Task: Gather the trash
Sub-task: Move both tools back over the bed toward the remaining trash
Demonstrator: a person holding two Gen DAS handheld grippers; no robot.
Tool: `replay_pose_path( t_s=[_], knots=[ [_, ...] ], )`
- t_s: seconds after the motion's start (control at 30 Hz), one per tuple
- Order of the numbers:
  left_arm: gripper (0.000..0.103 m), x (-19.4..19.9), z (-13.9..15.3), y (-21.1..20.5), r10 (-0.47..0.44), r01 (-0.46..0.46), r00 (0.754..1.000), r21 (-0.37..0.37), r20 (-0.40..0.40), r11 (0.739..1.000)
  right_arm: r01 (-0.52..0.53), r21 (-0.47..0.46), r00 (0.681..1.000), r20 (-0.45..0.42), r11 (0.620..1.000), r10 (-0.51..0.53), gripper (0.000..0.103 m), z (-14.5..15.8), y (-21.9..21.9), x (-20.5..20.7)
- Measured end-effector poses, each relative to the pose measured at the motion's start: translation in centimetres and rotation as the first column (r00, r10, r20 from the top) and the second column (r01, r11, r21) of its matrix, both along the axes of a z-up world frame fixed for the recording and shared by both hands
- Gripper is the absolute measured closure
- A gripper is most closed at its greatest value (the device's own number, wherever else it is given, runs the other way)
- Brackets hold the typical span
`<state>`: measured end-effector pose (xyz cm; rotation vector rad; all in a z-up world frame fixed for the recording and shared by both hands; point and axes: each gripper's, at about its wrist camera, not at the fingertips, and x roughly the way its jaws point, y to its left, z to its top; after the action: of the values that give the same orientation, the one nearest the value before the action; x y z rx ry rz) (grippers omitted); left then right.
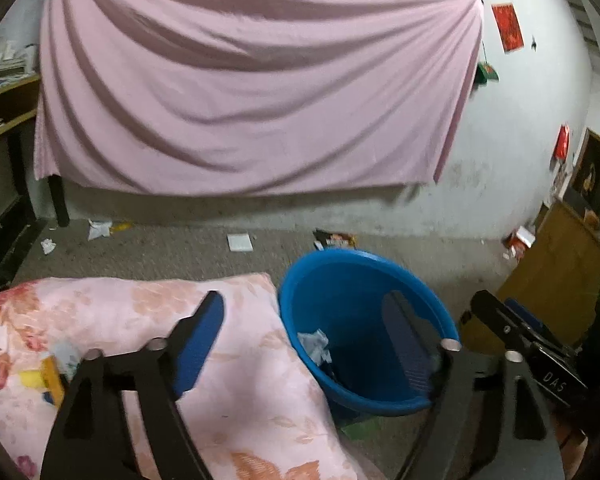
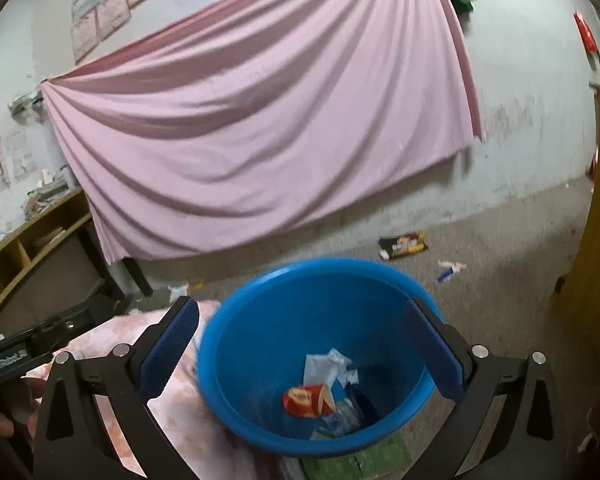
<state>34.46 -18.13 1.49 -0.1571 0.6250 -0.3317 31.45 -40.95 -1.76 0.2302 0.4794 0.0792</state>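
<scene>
A blue bin (image 1: 364, 360) stands on the floor beside a floral pink cushion (image 1: 140, 320). In the right wrist view the bin (image 2: 320, 300) holds a red wrapper (image 2: 306, 400), white crumpled paper (image 2: 326, 366) and other scraps. My right gripper (image 2: 304, 354) is open and empty, directly above the bin. My left gripper (image 1: 304, 344) is open and empty, with one finger over the cushion and the other over the bin. A yellow and blue packet (image 1: 50, 380) lies on the cushion at the left.
A pink sheet (image 1: 240, 80) hangs on the far wall. Litter lies on the floor: a dark snack wrapper (image 2: 404, 245), a white square (image 1: 240, 242), crumpled paper (image 1: 99, 229) and small scraps (image 2: 450, 270). A wooden shelf (image 2: 28, 256) stands left, a wooden cabinet (image 1: 556, 276) right.
</scene>
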Motion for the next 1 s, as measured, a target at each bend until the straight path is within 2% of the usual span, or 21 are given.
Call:
replay_pose_path(
  t_s=[0.2, 0.3, 0.53, 0.7, 1.0],
  knots=[
    [0.021, -1.9, 3.1, 3.0, 0.028, -0.03, 0.996, 0.015, 0.081, 0.999, -0.012, -0.049, 0.996, 0.087, 0.999, 0.016, 0.0, 2.9, 2.6, -0.8],
    [0.002, -3.1, 4.5, 4.4, 0.036, -0.038, 0.991, 0.014, 0.126, 0.999, -0.028, -0.065, 0.991, 0.131, 0.997, 0.037, 0.0, 4.4, 4.3, -1.5],
    [0.002, -7.1, 7.9, 8.8, 0.078, -0.076, 0.963, -0.017, 0.259, 0.997, -0.082, -0.087, 0.966, 0.24, 0.993, 0.101, 0.0, 7.4, 8.3, -3.9],
    [0.002, -10.5, 9.9, 12.2, 0.136, -0.124, 0.932, -0.055, 0.337, 0.991, -0.106, -0.105, 0.936, 0.325, 0.989, 0.135, 0.0, 9.4, 10.9, -6.3],
    [0.002, -16.0, 11.9, 18.2, 0.232, -0.209, 0.875, -0.101, 0.425, 0.973, -0.158, -0.128, 0.889, 0.414, 0.979, 0.198, 0.0, 11.1, 15.4, -10.1]
  ],
)
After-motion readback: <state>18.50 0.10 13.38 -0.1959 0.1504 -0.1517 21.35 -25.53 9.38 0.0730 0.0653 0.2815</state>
